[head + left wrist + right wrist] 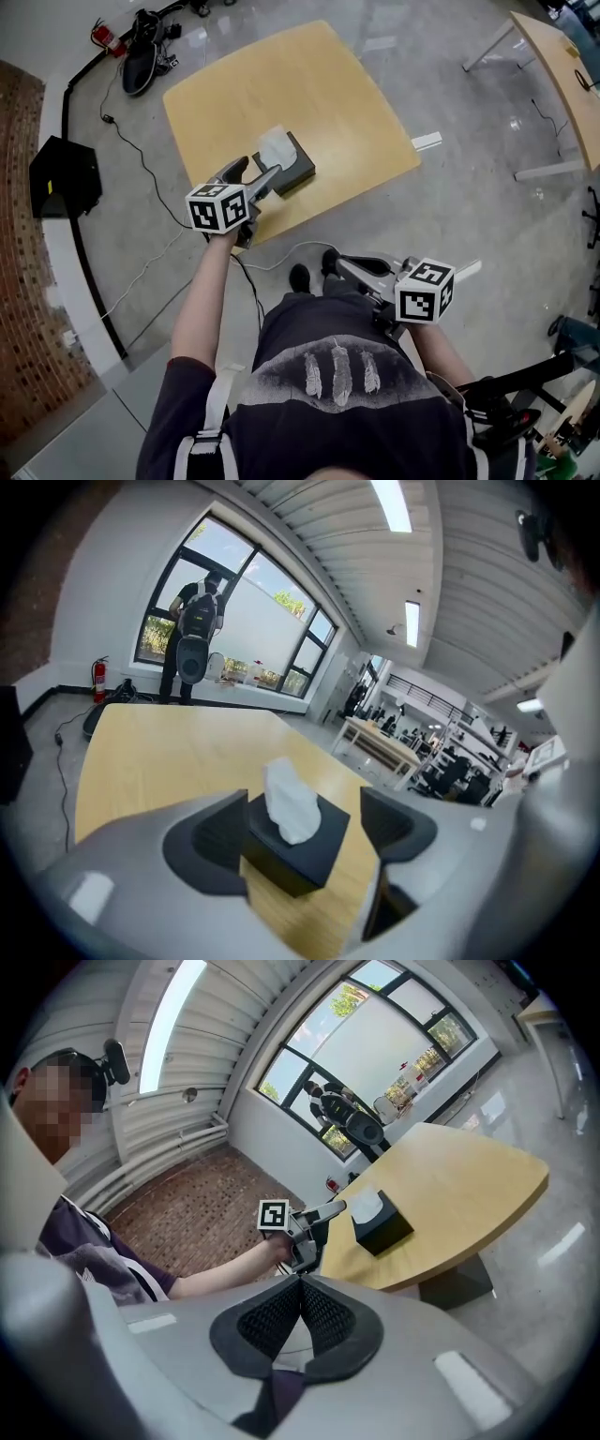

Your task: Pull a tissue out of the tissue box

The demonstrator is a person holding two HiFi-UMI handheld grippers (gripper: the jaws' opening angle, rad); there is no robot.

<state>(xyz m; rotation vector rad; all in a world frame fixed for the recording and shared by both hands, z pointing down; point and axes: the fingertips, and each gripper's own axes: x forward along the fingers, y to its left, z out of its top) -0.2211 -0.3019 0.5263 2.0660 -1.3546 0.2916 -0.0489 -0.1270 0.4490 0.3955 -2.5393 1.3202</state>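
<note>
A black tissue box sits near the front edge of the wooden table, with a white tissue standing up out of its top. My left gripper hovers just in front of the box and points at it. In the left gripper view the jaws stand wide open, the box and tissue show in the gap, and neither pad touches them. My right gripper hangs off the table by my body. Its jaws are pressed together with nothing between them.
A second table stands at the far right. A black bag and a fire extinguisher lie on the floor beyond the table, a black case to its left, with cables trailing. A person stands at the window.
</note>
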